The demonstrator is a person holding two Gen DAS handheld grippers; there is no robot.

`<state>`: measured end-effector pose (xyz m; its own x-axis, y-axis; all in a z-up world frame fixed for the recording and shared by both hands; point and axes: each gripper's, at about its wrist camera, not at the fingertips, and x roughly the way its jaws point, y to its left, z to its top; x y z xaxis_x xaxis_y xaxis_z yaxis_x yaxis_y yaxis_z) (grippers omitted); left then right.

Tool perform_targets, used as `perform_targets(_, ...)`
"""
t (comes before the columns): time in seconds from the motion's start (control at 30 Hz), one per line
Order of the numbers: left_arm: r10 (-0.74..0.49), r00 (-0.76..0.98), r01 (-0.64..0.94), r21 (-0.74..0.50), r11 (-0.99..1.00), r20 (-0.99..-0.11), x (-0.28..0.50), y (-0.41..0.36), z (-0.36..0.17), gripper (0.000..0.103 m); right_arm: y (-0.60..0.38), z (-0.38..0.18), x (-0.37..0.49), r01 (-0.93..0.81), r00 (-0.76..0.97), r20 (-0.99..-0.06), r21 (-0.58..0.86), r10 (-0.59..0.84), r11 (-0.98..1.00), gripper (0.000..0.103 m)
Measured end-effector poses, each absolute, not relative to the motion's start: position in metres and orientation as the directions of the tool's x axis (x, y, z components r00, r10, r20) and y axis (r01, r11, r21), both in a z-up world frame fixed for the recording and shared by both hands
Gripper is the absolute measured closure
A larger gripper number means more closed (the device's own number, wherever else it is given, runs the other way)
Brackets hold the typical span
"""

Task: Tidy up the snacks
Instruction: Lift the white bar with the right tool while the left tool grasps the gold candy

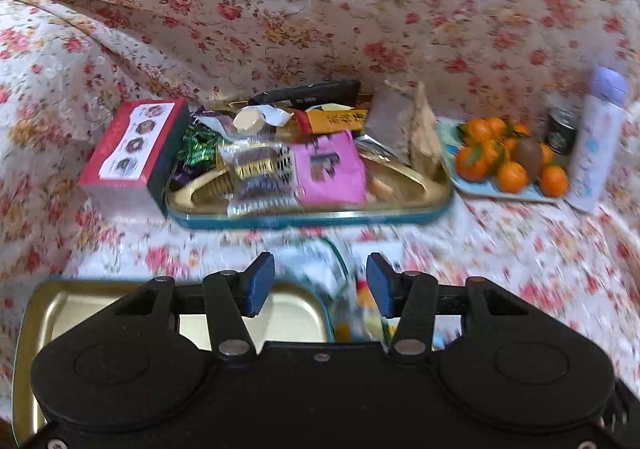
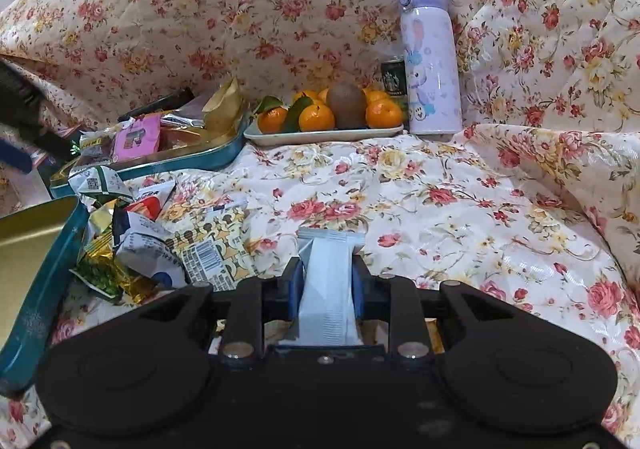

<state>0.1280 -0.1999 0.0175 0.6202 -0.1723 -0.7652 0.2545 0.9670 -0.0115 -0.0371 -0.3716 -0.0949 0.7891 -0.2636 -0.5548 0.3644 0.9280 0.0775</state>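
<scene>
Snacks lie in two groups on the flower-print cloth (image 2: pixel 420 185): a heap in the teal-rimmed tin tray (image 1: pixel 304 217) and a loose pile of wrappers (image 2: pixel 132 249) beside the empty gold-lined tin (image 2: pixel 28 249), which looks like the place they are meant to go. The right tool (image 2: pixel 327 273) is clamped on a pale blue-grey packet (image 2: pixel 328 281), held lengthwise so it stays flat between the pads, probably for carrying to a tin. The left tool (image 1: pixel 320 285) stands open with nothing between its pads, above the near tin's edge. Tangerines and a kiwi on a small plate (image 2: pixel 320 135) and a lilac flask (image 2: pixel 430 61) sit apart at the back.
</scene>
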Motion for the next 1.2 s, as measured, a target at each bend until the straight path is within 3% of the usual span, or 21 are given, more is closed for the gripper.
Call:
perform_targets(0.4, -0.101, 0.457, 0.285, 0.039, 0.958, -0.884, 0.189, -0.219, -0.03, 0.046, -0.369, -0.098, -0.036, 0.359, 0.79, -0.55, 0.055, -0.272, 0.932, 0.075)
perform_targets(0.77, -0.06, 0.478, 0.369, 0.138, 0.919, -0.876, 0.173, -0.258, -0.042, 0.045, -0.373, -0.098, -0.037, 0.358, 0.795, -0.549, 0.08, -0.258, 0.93, 0.074)
perform_targets(1.07, -0.151, 0.391, 0.395, 0.017, 0.919, -0.908, 0.13, -0.268, -0.045, 0.046, -0.377, -0.098, -0.038, 0.368, 0.801, -0.547, 0.13, -0.243, 0.921, 0.076)
perform_targets(1.2, -0.152, 0.413, 0.387, 0.022, 0.922, -0.898, 0.105, -0.272, -0.046, 0.047, -0.385, -0.099, -0.041, 0.378, 0.808, -0.543, 0.186, -0.226, 0.907, 0.079)
